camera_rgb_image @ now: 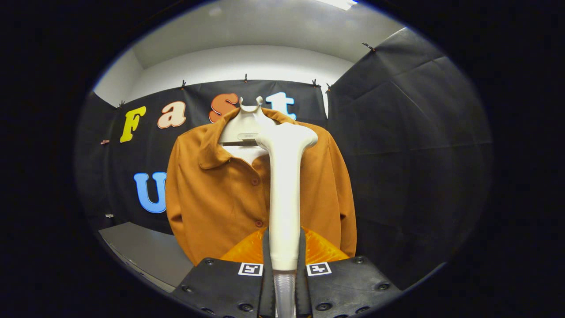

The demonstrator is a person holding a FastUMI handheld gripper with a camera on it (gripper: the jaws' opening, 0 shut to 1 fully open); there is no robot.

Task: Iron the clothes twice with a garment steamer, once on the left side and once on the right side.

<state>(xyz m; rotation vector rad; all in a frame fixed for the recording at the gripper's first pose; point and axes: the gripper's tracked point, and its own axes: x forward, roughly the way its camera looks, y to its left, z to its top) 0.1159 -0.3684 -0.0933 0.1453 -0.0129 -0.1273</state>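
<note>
Hand-held gripper clamped on white plastic garment steamer, head high before rust-orange buttoned shirt; might snag collar, tilt hanger.

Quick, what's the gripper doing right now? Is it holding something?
Gripper: shut on the garment steamer, both fingers pressing its handle, head up by the orange shirt.
</note>
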